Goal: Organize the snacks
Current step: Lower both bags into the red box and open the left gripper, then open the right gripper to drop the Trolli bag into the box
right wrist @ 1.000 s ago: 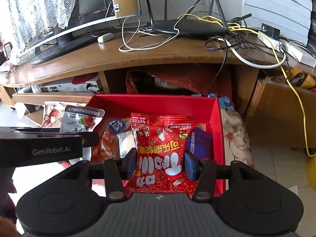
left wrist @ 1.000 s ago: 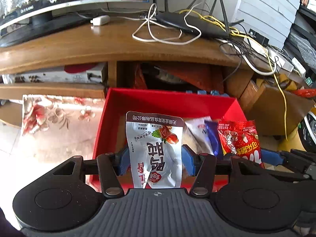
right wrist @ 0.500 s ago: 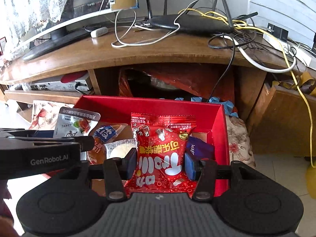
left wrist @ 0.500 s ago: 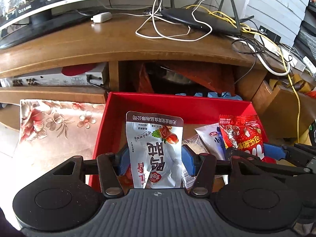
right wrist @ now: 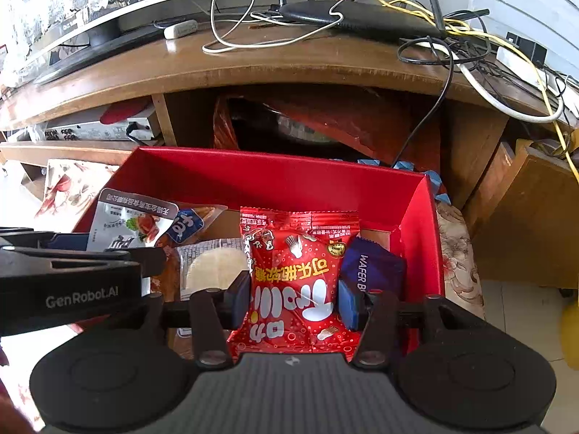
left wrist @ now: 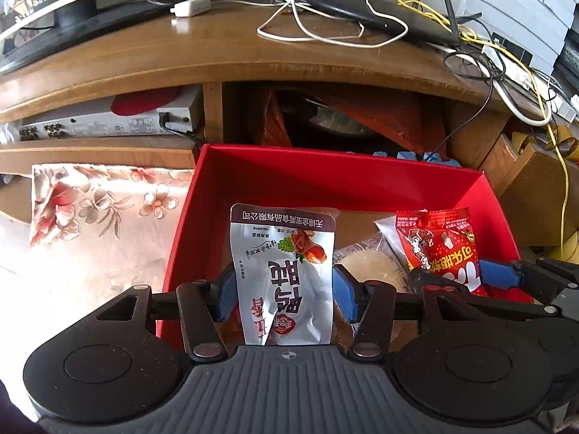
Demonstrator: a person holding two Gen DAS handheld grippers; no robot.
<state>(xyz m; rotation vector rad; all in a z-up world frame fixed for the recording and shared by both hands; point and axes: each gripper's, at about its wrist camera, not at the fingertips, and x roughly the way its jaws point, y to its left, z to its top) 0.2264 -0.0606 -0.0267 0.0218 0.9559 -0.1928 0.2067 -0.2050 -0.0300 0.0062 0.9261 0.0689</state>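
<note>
Grippers (left wrist: 283,291) (right wrist: 294,298) over red box (left wrist: 336,181), wooden desk (left wrist: 217,58)

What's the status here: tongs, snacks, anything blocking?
Left tongs shut on silver packet. Right tongs shut on red packet. Both held over red box. Nothing blocking; wafer pack and other snacks already inside.

Red box (left wrist: 325,177) holding a silver-white pouch (left wrist: 286,275) with a brown top band, a red packet (right wrist: 296,275) with white and yellow lettering and a dark purple wafer wrapper (right wrist: 372,264), beside a pink floral cloth (left wrist: 101,202), under a brown wooden desk (left wrist: 217,54).
</note>
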